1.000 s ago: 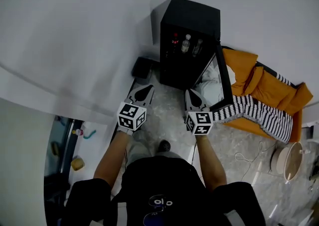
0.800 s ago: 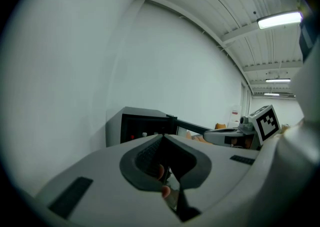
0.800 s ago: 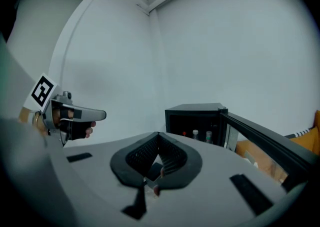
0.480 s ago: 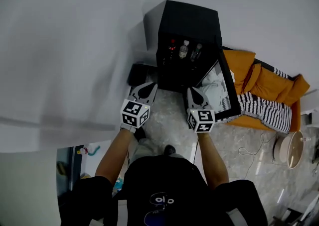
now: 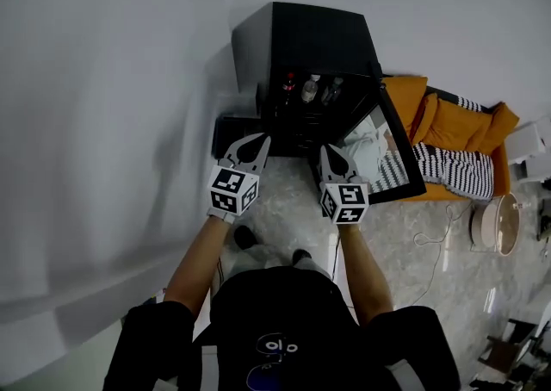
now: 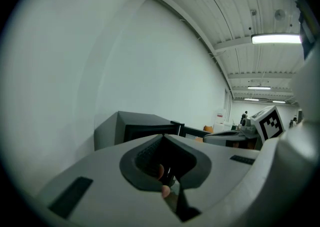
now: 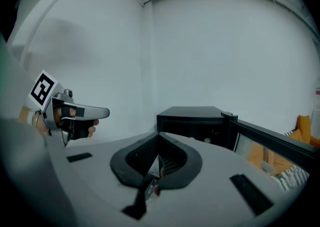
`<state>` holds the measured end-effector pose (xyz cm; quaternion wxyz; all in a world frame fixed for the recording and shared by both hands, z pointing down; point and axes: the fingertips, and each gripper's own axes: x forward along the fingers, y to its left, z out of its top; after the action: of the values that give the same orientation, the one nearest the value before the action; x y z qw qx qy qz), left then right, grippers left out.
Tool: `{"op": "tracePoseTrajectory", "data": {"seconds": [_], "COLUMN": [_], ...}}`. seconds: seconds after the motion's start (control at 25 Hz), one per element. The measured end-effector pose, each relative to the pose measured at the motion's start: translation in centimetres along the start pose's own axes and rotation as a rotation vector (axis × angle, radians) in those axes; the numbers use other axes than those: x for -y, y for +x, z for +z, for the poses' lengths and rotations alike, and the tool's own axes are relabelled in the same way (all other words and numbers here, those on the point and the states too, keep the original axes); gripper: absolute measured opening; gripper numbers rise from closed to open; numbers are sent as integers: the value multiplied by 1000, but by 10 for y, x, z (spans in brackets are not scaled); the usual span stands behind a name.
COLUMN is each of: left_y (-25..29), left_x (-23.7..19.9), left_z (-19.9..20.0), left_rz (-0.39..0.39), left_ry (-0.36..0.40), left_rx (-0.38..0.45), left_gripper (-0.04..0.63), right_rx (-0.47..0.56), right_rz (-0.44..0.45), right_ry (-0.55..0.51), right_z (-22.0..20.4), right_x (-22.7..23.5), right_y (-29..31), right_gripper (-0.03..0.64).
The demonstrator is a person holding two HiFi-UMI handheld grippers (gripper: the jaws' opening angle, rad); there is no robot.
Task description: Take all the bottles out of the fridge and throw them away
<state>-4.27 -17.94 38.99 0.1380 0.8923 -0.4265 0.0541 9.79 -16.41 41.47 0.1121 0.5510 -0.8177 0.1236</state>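
1. Grippers first: my left gripper (image 5: 256,141) and right gripper (image 5: 330,152) both have their jaws pressed together with nothing between them. They are held side by side over the pale stone floor (image 5: 284,213).
2. Just beyond them a black mini fridge (image 5: 306,36) stands against the white wall (image 5: 129,79), its door (image 5: 398,152) swung open to my right.
3. Three bottles (image 5: 310,88) stand in a row on the top shelf inside, the left one showing red. They are too small here to tell glass from plastic.
4. I expect them to be light, smooth and round, so apt to slip or tip against each other. I would open one gripper and take a bottle around its mid-body, below the shoulder, squeezing gently in case thin walls buckle.
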Motion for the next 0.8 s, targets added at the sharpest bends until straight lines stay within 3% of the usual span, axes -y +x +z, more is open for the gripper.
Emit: {"op": "tracePoseTrajectory", "data": {"seconds": [0.24,0.6,0.8], "left_y": [16,64,107], "left_x": [-5,13,12], "left_z": [-3,-24,-46], "left_rz": [-74,-164,-163], "left_ry": [14,69,91], "left_rx": [-7,-42,-62], "left_gripper": [5,5,5], "right_rx": [15,31,50], "right_rz": [-87,-189,-215], "right_ry": [7,28,30], "right_z": [1,-14,-32], "right_x": [1,46,78], "right_y": [6,22,46], "right_gripper": [6,6,6]}}
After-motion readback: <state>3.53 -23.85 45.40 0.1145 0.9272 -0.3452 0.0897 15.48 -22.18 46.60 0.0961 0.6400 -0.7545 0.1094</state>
